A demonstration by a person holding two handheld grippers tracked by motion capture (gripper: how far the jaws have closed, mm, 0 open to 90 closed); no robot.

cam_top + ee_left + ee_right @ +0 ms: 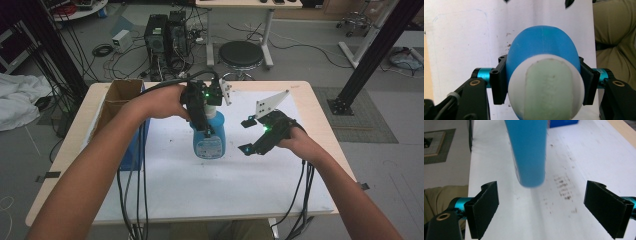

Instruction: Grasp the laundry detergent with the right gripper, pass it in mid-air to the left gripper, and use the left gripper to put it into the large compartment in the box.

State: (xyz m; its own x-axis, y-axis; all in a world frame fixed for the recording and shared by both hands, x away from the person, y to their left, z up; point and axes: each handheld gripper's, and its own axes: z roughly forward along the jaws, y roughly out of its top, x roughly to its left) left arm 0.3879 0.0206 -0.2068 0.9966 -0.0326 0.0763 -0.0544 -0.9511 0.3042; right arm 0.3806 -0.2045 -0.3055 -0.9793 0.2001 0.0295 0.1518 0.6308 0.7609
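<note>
High view: blue bottle (209, 139) stands upright near the middle of the tabletop (310, 100), on the white sheet (200, 185). Long axis vertical, white cap end up, base on the sheet, label facing near. Left tongs (206, 107) come down from above and clamp the bottle's upper part. Right tongs (247, 136) sit just right of the bottle, apart from it, jaws spread with nothing between them. Cardboard box (117, 97) at the far-left edge of the tabletop, blue box (134, 150) beside it. Open sheet near and right of the bottle; less room on the left toward the boxes. Stool (241, 54) and computer towers (167, 37) on the floor beyond the far edge.

Left gripper view: looking straight down the bottle (541, 47) axis, white cap (546, 87) closest to the camera, blue body below it. Both black pads (499, 82) press on opposite sides of the bottle just under the cap. White sheet (461, 37) underneath, with scuff marks.

Right gripper view: bottle (529, 150) ahead, its base on the white sheet (599, 157), blurred. Right tongs (541, 207) wide open, pads (486, 205) well apart and short of the bottle. Dark smudges on the sheet between the jaws. Blue box (562, 122) at the top edge.
</note>
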